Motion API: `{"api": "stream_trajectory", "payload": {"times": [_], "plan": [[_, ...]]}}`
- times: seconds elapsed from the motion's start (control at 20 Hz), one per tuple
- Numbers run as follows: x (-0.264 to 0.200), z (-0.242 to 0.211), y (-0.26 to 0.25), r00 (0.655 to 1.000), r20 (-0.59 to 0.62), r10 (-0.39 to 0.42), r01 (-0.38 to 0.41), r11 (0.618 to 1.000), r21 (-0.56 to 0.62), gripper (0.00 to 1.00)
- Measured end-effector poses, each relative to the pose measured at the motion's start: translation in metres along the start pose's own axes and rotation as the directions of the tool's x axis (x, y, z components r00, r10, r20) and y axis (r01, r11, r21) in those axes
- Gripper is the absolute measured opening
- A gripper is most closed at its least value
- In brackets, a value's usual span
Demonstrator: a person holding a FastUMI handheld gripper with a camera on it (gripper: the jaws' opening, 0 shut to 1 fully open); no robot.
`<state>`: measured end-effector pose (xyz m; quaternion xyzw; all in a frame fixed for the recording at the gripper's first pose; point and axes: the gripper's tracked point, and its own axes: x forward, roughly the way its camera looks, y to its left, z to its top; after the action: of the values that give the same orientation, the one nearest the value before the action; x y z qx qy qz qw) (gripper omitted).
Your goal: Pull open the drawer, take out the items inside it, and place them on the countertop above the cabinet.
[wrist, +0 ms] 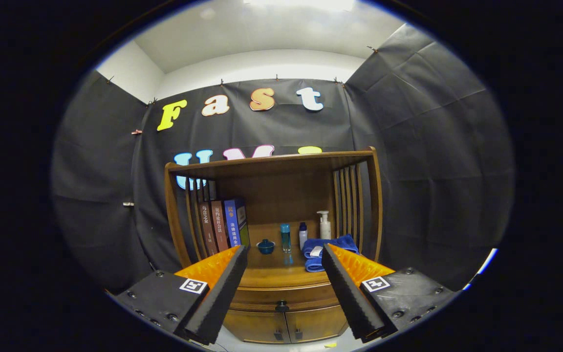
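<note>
Jaws spread wide, holding nothing: gripper [284, 254] well short of cabinet [281, 322]. Drawer [286, 296] closed, its knob [281, 306] between the fingers; countertop [276, 271] above carries books [223, 222], small bowl [265, 246], bottles [286, 237], folded blue towels [328, 244]

three upright books [223, 222] lean at shelf's left; small blue lidded bowl [265, 246], teal bottle [286, 237], white pump bottle [325, 225], folded blue towels [328, 247] rightward.
</note>
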<state>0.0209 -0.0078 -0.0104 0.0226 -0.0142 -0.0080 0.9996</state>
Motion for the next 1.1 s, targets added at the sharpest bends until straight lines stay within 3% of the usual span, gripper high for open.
{"api": "stream_trajectory", "payload": {"times": [0.4,0.95,1.1], "plan": [[0.018,-0.052,0.002,0.999,-0.026,0.032,-0.033,0.998,-0.047,0.99],[0.060,-0.193,-0.003,0.996,-0.093,-0.003,-0.001,0.999,-0.043,0.99],[0.080,-0.241,-0.007,0.986,-0.167,-0.021,0.015,0.999,-0.037,0.99]]}}
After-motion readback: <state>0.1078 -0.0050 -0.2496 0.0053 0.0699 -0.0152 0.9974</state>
